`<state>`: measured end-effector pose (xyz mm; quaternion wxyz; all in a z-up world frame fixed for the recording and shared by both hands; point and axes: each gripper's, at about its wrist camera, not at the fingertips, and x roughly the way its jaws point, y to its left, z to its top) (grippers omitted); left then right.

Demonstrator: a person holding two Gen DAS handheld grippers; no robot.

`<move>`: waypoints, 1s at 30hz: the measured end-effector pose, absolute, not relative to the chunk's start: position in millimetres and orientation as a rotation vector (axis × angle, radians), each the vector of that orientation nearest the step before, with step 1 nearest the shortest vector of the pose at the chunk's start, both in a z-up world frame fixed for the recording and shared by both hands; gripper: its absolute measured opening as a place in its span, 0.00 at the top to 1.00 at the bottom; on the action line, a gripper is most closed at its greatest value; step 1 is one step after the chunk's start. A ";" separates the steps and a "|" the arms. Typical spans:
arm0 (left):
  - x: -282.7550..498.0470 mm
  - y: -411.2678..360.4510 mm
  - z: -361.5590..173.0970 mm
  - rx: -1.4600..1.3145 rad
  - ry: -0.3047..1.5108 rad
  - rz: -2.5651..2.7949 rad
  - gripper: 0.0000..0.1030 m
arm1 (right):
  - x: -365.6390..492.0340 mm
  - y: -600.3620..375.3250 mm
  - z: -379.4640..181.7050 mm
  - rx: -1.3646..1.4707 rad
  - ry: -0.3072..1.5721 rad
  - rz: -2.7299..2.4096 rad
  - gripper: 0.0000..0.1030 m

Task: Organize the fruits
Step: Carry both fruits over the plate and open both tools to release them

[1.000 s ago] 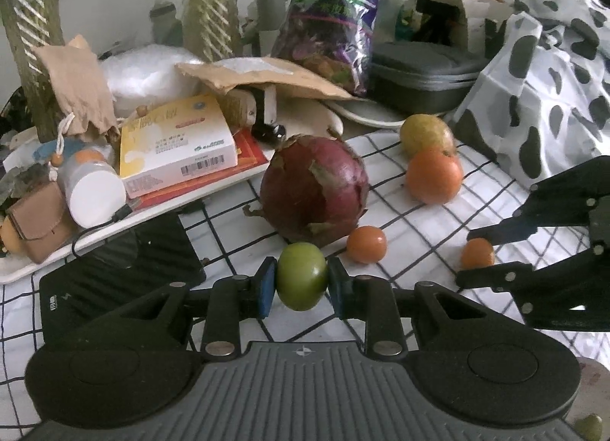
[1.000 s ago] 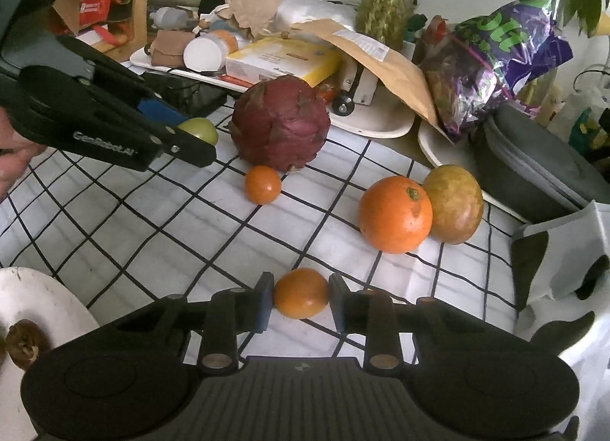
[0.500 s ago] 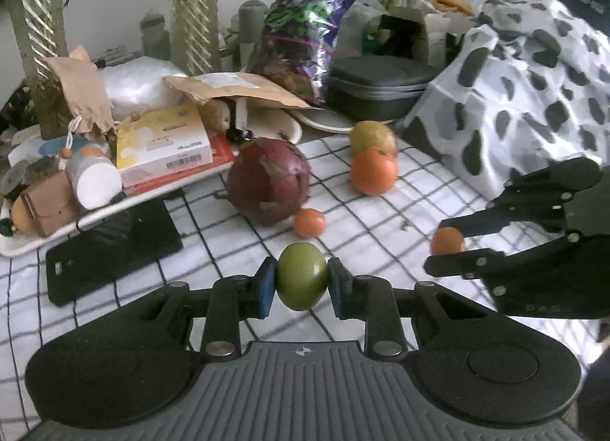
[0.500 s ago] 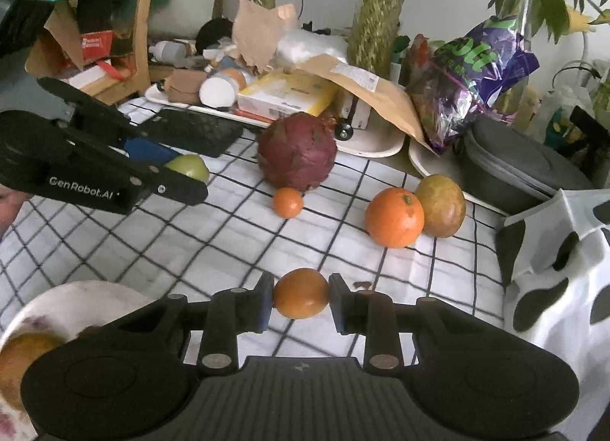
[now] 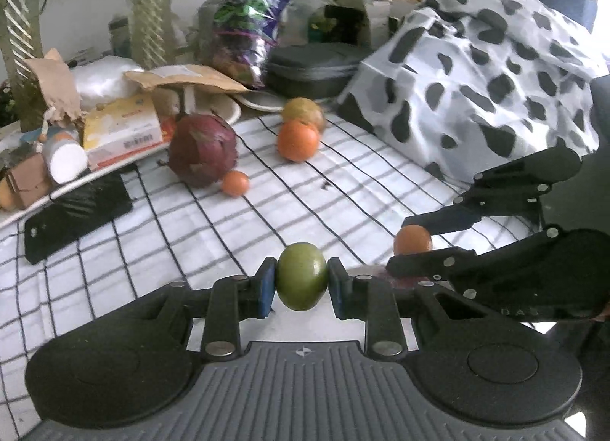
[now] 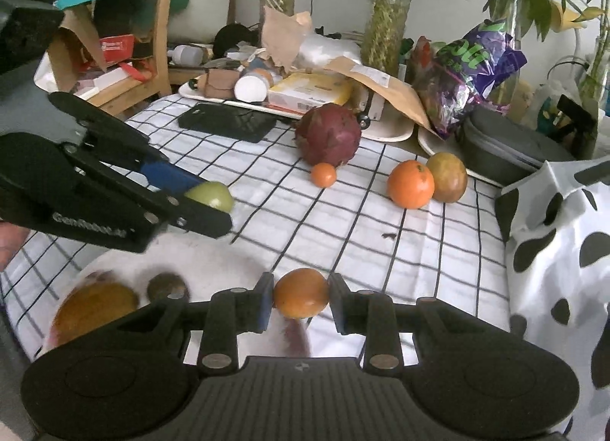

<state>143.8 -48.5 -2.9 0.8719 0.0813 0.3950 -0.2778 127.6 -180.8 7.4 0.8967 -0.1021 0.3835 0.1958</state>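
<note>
1. Both my grippers had drawn back from the dragon fruit (image 6: 328,135), which looked smaller and farther off than a second earlier; a white plate (image 6: 213,262) had come into the right wrist view beneath them.
2. My left gripper (image 5: 301,283) stayed pinched on the green fruit (image 5: 302,275), pads pressed to its sides; my right gripper (image 6: 301,298) stayed pinched on the small orange fruit (image 6: 301,292).
3. I judged both fruits were being carried to the plate, so the drop-off seemed next.
4. Left behind near the dragon fruit were a small orange tomato-like fruit (image 6: 323,174), just beside it, and an orange (image 6: 410,184) touching a yellow-brown fruit (image 6: 447,177) farther right.
5. On the plate, a blurred yellow fruit (image 6: 95,305) and a small dark round thing (image 6: 167,287) were too smeared to name; my own gripper body hid the plate's near rim.
</note>
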 end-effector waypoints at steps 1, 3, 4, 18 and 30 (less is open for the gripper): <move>141.7 -50.6 -4.7 0.170 0.835 -0.585 0.73 | 123.3 -180.0 7.6 -0.215 0.796 0.409 0.69; 139.1 -55.6 -10.1 0.175 0.860 -0.595 0.73 | 115.3 -177.7 7.1 -0.225 0.804 0.417 0.69; 138.5 -58.5 -13.4 0.182 0.871 -0.600 0.73 | 112.2 -176.6 6.5 -0.229 0.808 0.421 0.69; 140.1 -72.0 -34.0 0.241 0.949 -0.608 0.66 | 101.4 -168.2 -9.5 -0.270 0.907 0.462 0.69; 139.8 -68.2 -19.6 0.219 0.900 -0.604 0.53 | 104.0 -167.9 -13.1 -0.263 0.925 0.461 0.68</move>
